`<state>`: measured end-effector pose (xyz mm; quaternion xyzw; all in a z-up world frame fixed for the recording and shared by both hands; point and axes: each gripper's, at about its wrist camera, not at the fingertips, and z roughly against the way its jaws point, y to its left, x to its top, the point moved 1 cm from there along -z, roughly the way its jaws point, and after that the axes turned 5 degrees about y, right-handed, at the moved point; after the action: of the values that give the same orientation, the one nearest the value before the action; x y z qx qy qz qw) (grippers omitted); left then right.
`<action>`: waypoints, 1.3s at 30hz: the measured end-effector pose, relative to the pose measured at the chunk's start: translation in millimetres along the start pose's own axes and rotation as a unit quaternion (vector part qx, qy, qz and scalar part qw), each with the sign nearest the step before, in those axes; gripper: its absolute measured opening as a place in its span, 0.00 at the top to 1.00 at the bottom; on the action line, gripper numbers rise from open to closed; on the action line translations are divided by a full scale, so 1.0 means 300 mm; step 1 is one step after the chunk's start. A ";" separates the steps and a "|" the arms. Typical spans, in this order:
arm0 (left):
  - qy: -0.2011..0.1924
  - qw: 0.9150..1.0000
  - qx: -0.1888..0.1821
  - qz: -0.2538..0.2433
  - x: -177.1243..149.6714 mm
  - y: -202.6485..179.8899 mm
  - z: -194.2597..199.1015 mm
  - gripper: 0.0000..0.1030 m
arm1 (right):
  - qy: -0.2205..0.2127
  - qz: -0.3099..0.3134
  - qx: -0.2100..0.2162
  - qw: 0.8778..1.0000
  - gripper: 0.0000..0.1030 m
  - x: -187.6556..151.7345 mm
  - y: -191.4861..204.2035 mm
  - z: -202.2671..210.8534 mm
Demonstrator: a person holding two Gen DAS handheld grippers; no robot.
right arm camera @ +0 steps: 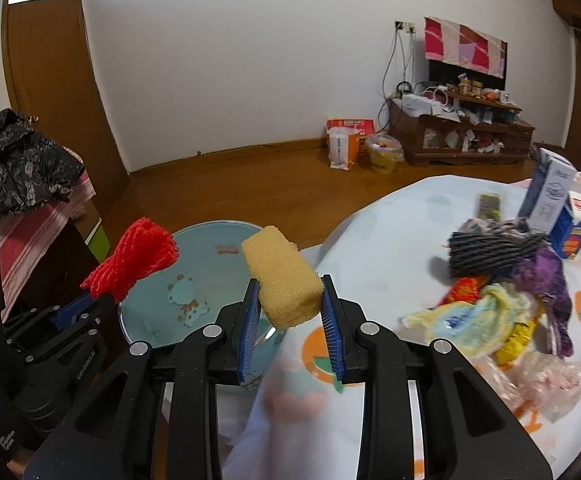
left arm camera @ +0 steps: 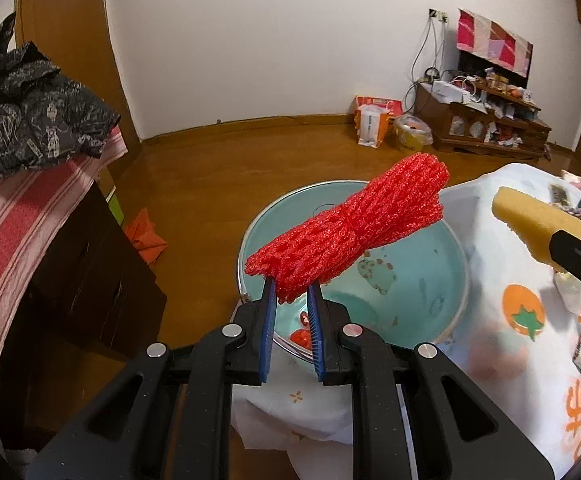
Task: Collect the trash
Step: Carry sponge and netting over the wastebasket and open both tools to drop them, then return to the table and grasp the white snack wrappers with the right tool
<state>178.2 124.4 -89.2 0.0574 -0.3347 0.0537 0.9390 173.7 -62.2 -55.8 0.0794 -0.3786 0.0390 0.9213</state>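
Two grippers hang over the turquoise basin (left arm camera: 442, 280) on the wooden floor (left arm camera: 210, 184). Above its bowl, the left gripper (left arm camera: 292, 292) pinches a red foam net sleeve (left arm camera: 350, 228) between nearly closed fingers. Above the basin's table-side rim, the right gripper (right arm camera: 288, 292) clamps a yellow sponge (right arm camera: 284, 280). Beyond the basin, wrappers (right arm camera: 486, 316) and a grey foam net (right arm camera: 490, 250) litter the fruit-print tablecloth (right arm camera: 390, 248). Farther back, a cluttered TV stand (right arm camera: 462, 136) meets the white wall.
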 end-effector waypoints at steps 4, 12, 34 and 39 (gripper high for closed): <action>0.012 1.000 0.007 0.004 0.000 0.004 -0.042 0.84 | 0.021 0.011 -0.002 1.000 0.70 0.009 0.035 -0.083; 0.034 0.999 0.015 0.010 -0.005 0.018 -0.125 0.84 | 0.051 0.012 0.005 0.999 0.70 0.012 0.067 -0.198; 0.029 0.998 0.048 0.021 0.008 0.029 -0.131 0.29 | 0.062 0.000 0.022 0.998 0.26 0.037 0.058 -0.232; 0.023 0.998 0.055 0.029 -0.003 0.036 -0.086 0.18 | 0.036 -0.017 0.011 0.999 0.14 0.046 0.013 -0.157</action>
<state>192.1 138.7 -109.0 0.0977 -0.3115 0.1006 0.9398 215.6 -50.1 -78.5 0.0940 -0.3433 0.0302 0.9340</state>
